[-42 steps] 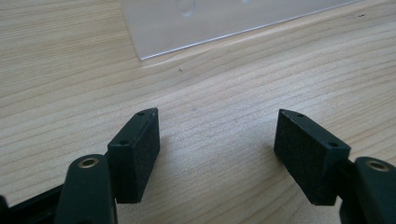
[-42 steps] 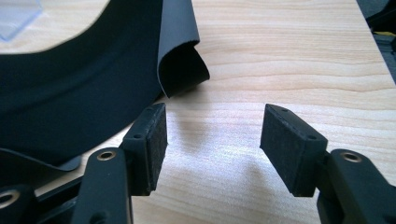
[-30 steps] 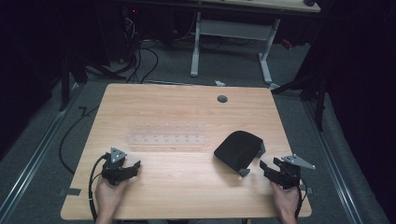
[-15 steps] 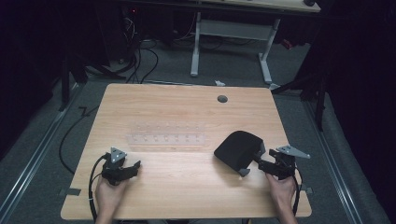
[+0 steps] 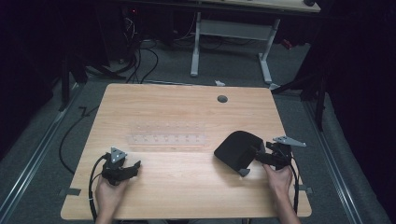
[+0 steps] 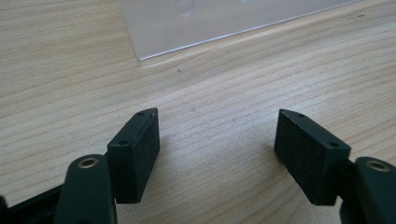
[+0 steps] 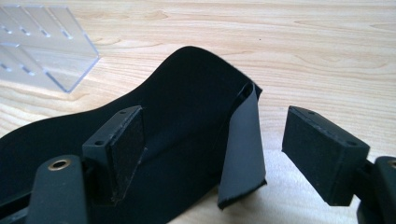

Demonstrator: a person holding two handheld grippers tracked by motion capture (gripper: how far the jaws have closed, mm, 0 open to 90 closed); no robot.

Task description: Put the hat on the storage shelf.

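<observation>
Lying flat, black mat [image 5: 236,149] — long axis seemingly toward right gripper [image 5: 261,156].

Overhead view, two close tool-mounted views

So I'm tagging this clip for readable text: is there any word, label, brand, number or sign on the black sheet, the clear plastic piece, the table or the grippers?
None can be read.
black sheet: plain, no print.
clear plastic piece: small slots, no lettering.
table: bare wood grain.
left gripper and right gripper: plain black, no markings.
</observation>
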